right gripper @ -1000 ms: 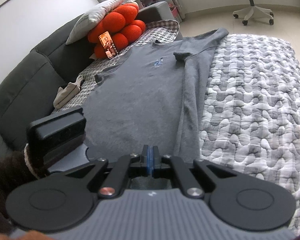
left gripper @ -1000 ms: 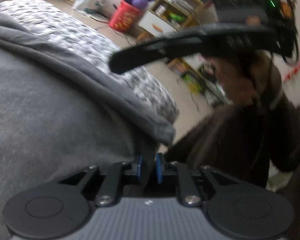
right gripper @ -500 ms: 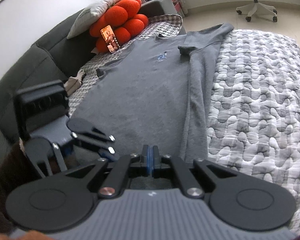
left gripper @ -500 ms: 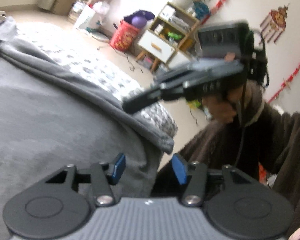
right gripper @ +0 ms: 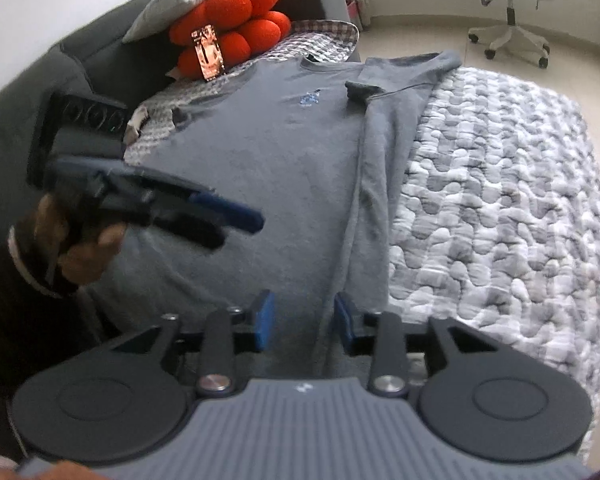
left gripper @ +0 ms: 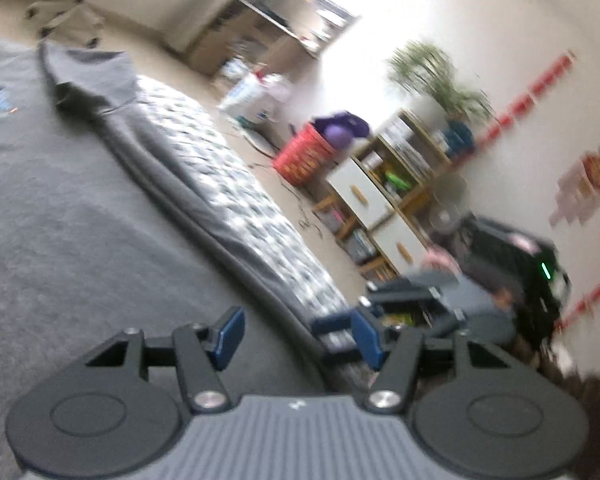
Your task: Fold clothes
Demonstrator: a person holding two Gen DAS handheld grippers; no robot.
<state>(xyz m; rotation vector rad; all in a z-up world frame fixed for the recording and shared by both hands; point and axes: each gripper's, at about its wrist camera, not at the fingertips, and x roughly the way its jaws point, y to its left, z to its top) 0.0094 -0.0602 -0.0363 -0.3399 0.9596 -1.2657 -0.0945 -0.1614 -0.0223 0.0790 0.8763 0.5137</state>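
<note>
Grey t-shirt [right gripper: 268, 168] is lying flat on quilted bed [right gripper: 500, 208], right side folded in. Both jaws have just been opening: left gripper [left gripper: 298, 338] and right gripper [right gripper: 304, 322] gripping nothing. Only the right view is showing the collar; only the left is showing the shelf [left gripper: 384, 196].

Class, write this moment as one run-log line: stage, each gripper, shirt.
stage: side fold laid | left gripper: just opened, empty, above shirt | right gripper: just opened, over hem | shirt: flat on quilt

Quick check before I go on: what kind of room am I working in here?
Most likely a home living room. A grey T-shirt lies on a quilt over a dark sofa with cushions; there is a swivel chair on the floor, and a shelf unit with a plant against the wall.
</note>
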